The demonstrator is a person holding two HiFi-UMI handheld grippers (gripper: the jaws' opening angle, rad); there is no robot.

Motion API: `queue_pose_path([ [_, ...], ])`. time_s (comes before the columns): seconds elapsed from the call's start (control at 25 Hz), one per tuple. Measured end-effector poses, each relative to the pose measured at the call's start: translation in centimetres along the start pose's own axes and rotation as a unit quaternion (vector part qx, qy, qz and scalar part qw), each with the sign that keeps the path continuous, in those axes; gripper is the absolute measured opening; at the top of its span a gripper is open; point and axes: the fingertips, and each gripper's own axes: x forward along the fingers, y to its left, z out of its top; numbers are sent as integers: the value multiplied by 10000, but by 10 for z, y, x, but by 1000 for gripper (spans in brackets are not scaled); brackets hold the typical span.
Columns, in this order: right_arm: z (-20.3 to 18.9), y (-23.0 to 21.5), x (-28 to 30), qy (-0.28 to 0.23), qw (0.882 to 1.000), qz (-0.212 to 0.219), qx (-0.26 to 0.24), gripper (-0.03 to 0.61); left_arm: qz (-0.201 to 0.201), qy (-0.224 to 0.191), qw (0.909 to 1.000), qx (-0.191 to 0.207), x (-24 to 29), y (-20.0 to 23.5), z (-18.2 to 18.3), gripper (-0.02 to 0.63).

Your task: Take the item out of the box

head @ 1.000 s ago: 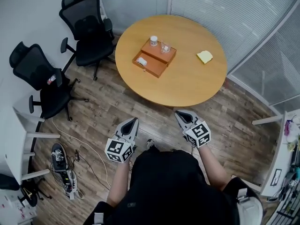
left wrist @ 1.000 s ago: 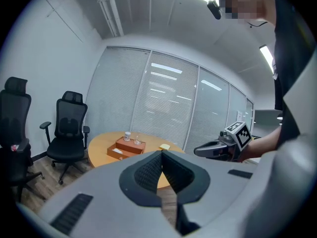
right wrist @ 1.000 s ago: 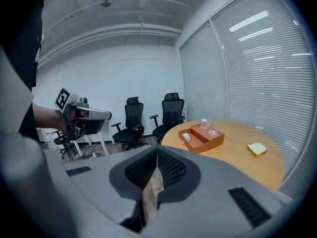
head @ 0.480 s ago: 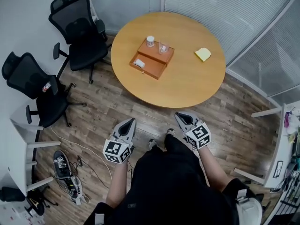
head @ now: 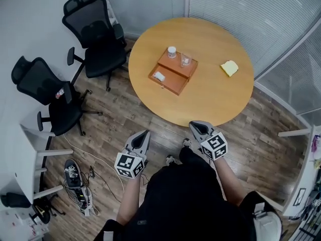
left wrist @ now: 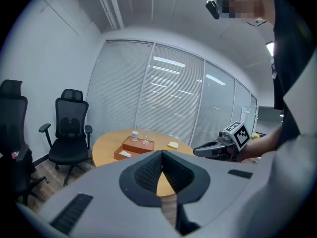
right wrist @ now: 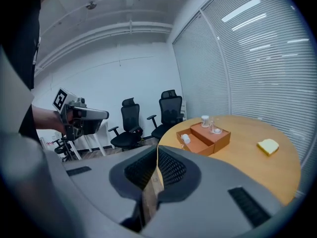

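Plainly, nothing of the task is done yet. The item (head: 159,76), a small white thing, is seen lying in the open lower tray of the orange box (head: 173,71), which is set near the middle of the round worktop (head: 210,99). A jar (head: 172,51) and a glass (head: 186,60) are stood on the raised, closed part of the box, just behind the tray. A yellow pad (head: 230,68) is laid well apart, toward the worktop's right side.

The left tool (head: 144,134) and the right tool (head: 194,126) are held low before the body, over the floor (head: 115,119) and short of the worktop's near edge. Each is pressed together with nothing between its jaws, as both gripper views show. Everything is judged to be left: the worktop is to be approached, one tool spread, and the item pinched and lifted clear of the tray.

Open room is offered on the near side, where bare floor is seen between the person and the rim. Two chairs (head: 98,39) are parked at the left, one close to the worktop, so a frontal approach is judged the cleaner. Cables (head: 80,185) are strewn at the lower left, off the straight path. The item is bounded by the tray's low walls, with the jar and glass close behind; a reach from above or from the near side is judged least likely to knock them.
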Motion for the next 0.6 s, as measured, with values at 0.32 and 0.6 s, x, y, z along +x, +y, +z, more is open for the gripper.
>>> queue_pose_path([
  [0.32, 15, -39, 27, 66, 9991, 387, -127, 8, 346, -21, 9994, 32, 44, 15, 20, 6],
  [0.6, 13, -55, 41, 187, 9962, 832, -160, 8, 549, 19, 9985, -54, 75, 14, 30, 6],
])
